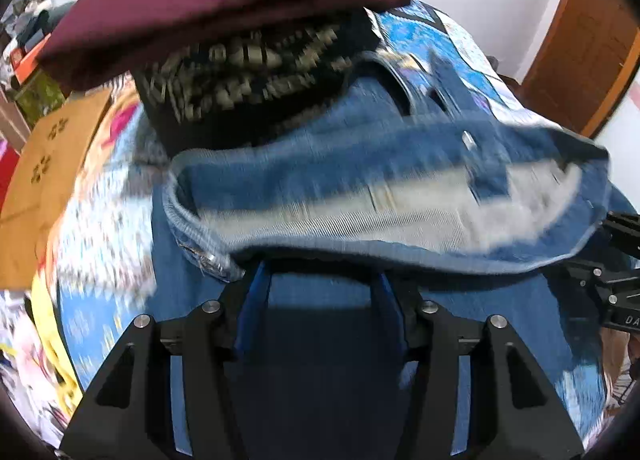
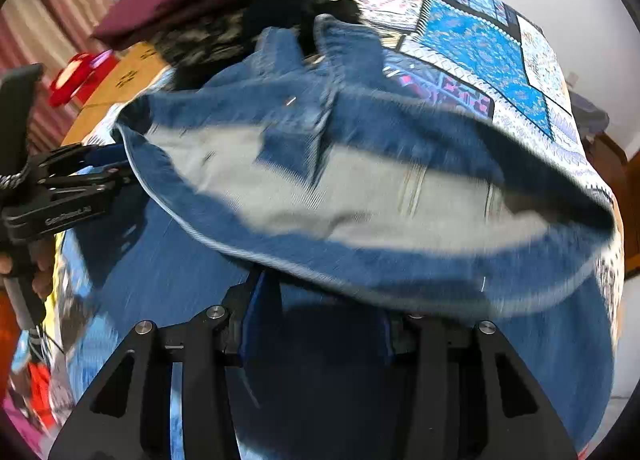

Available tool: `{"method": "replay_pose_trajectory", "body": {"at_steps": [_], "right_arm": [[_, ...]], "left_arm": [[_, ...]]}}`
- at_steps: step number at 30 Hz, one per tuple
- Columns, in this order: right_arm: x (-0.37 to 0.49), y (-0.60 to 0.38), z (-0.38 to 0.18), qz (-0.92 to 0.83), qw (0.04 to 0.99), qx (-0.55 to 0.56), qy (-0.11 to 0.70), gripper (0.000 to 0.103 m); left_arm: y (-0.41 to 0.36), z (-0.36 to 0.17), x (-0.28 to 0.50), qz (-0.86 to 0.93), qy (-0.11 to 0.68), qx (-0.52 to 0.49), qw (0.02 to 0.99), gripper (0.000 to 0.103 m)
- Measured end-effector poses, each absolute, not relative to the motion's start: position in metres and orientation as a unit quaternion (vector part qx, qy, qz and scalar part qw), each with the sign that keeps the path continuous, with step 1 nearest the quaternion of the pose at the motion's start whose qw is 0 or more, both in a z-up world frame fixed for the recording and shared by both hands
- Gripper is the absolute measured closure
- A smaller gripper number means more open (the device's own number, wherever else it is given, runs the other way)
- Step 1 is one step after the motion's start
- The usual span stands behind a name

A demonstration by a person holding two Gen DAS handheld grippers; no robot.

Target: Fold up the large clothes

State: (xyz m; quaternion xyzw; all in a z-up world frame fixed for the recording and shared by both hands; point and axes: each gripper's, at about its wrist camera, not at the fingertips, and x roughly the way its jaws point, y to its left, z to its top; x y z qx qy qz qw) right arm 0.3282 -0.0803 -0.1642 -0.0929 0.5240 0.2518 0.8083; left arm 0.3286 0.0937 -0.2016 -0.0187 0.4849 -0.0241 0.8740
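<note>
jeans (image 1: pixel 360 188), one pair, lie on the patterned bedspread (image 2: pixel 480 32) with the waist end lifted and doubling over the legs; denim looks heavy, stiffish and not slippery, best taken at the thick waistband. two folded garments are stacked beyond. left gripper (image 1: pixel 320 280) and right gripper (image 2: pixel 320 296) each carry the denim's edge, their fingertips hidden under it.

A pair of blue denim jeans (image 1: pixel 384 188) lies on a bed, partly doubled over: the waistband end is raised above the flat lower layer, turned so its pale inner lining and a metal rivet show. The image is motion-blurred. Behind it, touching its far edge, sit a black patterned garment (image 1: pixel 248 80) and, on top, a folded maroon garment (image 1: pixel 224 0).
</note>
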Motion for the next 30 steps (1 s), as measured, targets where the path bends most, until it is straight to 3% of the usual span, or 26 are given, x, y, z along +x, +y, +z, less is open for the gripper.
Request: {"method": "replay_pose_trajectory", "body": {"at_steps": [8, 16, 23, 27, 30], "right_arm": [[0.366, -0.091, -0.126, 0.181, 0.867, -0.035, 0.463, 0.061], [0.316, -0.066, -0.123, 0.223, 0.865, -0.119, 0.433, 0.061], [0.275, -0.049, -0.125, 0.279, 0.845, -0.123, 0.439, 0.061], [0.266, -0.039, -0.138, 0.279, 0.836, -0.140, 0.452, 0.051], [0.262, -0.038, -0.151, 0.265, 0.829, -0.151, 0.469, 0.050]], "left_arm": [[0.123, -0.166, 0.368, 0.045, 0.439, -0.041, 0.897, 0.051], [0.106, -0.159, 0.322, 0.028, 0.427, -0.013, 0.904, 0.051], [0.098, -0.160, 0.273, 0.015, 0.430, -0.031, 0.902, 0.049], [0.099, -0.167, 0.252, 0.017, 0.437, -0.053, 0.898, 0.046], [0.106, -0.175, 0.238, 0.027, 0.448, -0.068, 0.891, 0.046]]}}
